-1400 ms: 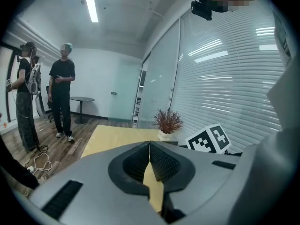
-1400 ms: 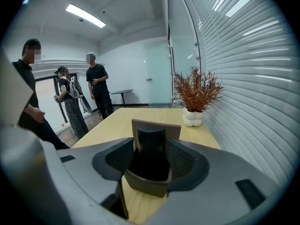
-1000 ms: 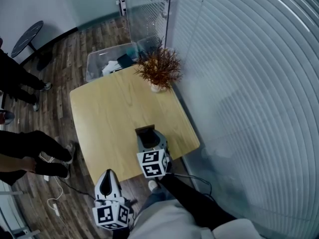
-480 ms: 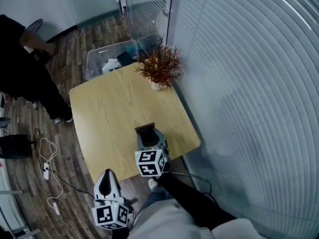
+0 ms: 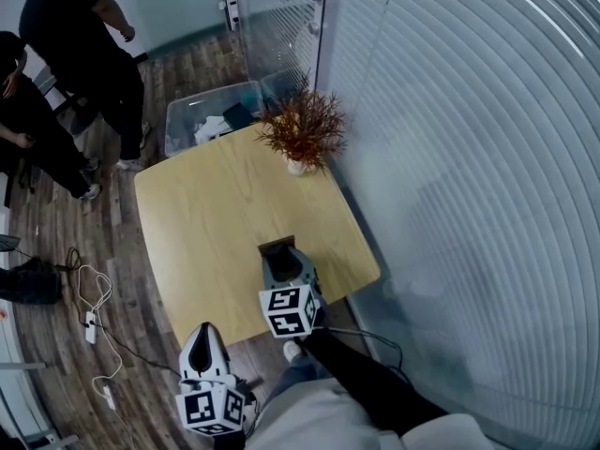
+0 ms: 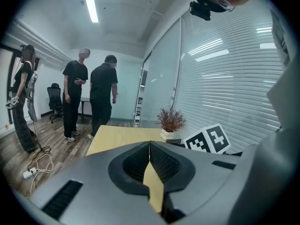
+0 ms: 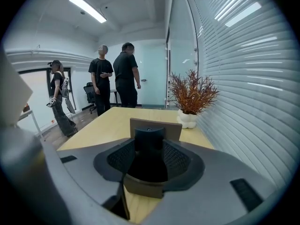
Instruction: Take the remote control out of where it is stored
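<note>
1. We read no text, brand, number or sign in any view.
2. We find only black-and-white square patterns on the right marker cube (image 5: 291, 310) and the left marker cube (image 5: 211, 409); they carry no letters or digits.

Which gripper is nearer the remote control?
Right. The right gripper, jaws just closing, clasps the remote control on the table; the left gripper hangs shut off its near edge.

smooth pale yellow wood-grain square table (image 5: 211, 218) at centre of the head view, low satin sheen. matt black plastic remote control (image 7: 149, 149) in a dull brown, board-like slotted holder (image 7: 173, 129), lower centre. darker plank wood floor (image 5: 187, 59) at upper left, slightly glossy. clear glossy plastic storage bin (image 5: 178, 120) near the top. glazed white pot (image 7: 188, 119) with dry, rough rust-red sprigs (image 7: 193, 90).
</note>
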`<act>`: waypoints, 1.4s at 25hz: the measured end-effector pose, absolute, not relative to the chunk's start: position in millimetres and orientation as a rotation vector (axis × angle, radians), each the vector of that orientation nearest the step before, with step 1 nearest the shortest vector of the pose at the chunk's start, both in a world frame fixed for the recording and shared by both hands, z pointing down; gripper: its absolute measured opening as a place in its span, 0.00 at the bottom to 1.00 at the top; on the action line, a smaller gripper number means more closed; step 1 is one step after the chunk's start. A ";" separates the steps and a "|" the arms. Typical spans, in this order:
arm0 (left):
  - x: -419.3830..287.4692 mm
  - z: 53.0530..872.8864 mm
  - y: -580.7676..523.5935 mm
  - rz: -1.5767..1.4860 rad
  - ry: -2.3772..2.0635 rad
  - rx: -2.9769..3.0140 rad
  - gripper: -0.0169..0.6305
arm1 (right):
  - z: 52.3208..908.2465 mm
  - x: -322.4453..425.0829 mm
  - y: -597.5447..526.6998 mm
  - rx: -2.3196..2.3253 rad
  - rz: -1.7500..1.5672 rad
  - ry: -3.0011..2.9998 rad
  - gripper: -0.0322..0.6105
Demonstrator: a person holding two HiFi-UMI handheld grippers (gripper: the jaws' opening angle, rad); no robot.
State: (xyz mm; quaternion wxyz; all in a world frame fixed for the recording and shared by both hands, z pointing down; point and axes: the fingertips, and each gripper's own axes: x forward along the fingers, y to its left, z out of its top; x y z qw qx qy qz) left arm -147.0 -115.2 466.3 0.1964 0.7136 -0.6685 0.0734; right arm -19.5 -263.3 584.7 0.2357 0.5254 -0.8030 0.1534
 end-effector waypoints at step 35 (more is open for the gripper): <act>-138.5 455.1 -98.4 0.155 -1.890 2.026 0.04 | 548.4 -10.1 -251.9 1.436 0.390 -2.312 0.33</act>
